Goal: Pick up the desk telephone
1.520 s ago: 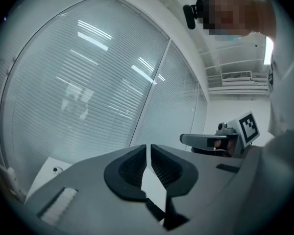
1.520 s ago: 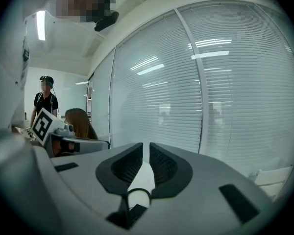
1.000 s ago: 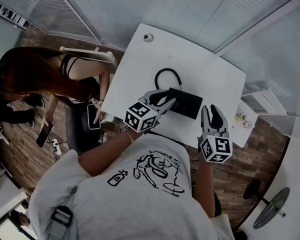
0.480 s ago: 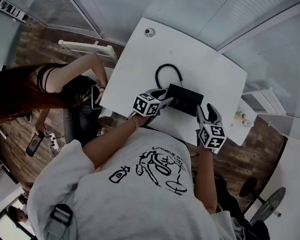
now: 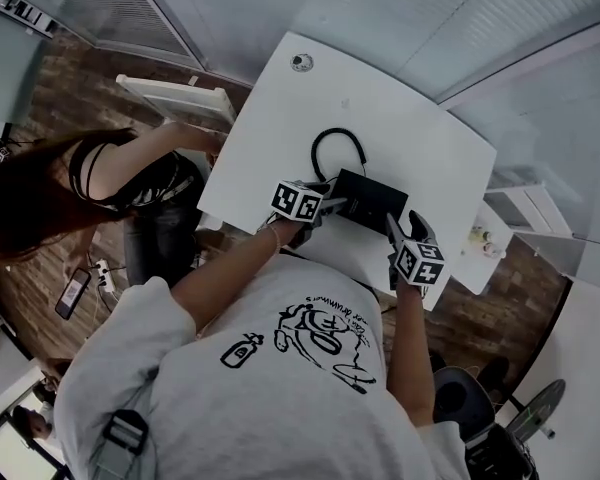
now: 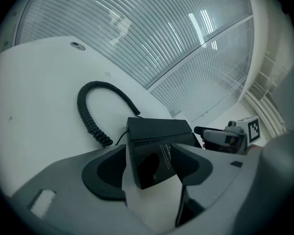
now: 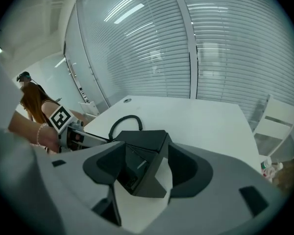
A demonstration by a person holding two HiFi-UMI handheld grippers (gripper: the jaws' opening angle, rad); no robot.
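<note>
the black boxy desk telephone point(image 5: 368, 200) sits on the white counter point(image 5: 400, 108), near the edge where the claws are. its curly black cord point(image 6: 81, 104) lies in a loop on the counter just behind it. the left claw point(image 5: 330, 205) is at the telephone's left end, and the right claw point(image 5: 404, 230) is at its right corner. both claws have just been opening, and now they are let go, with their jaws wide apart. each one has a bit of the telephone between its jaws, but the pads are not squeezing it. a person with long hair point(image 5: 40, 198) is beside the counter, at the left of the head view.
</note>
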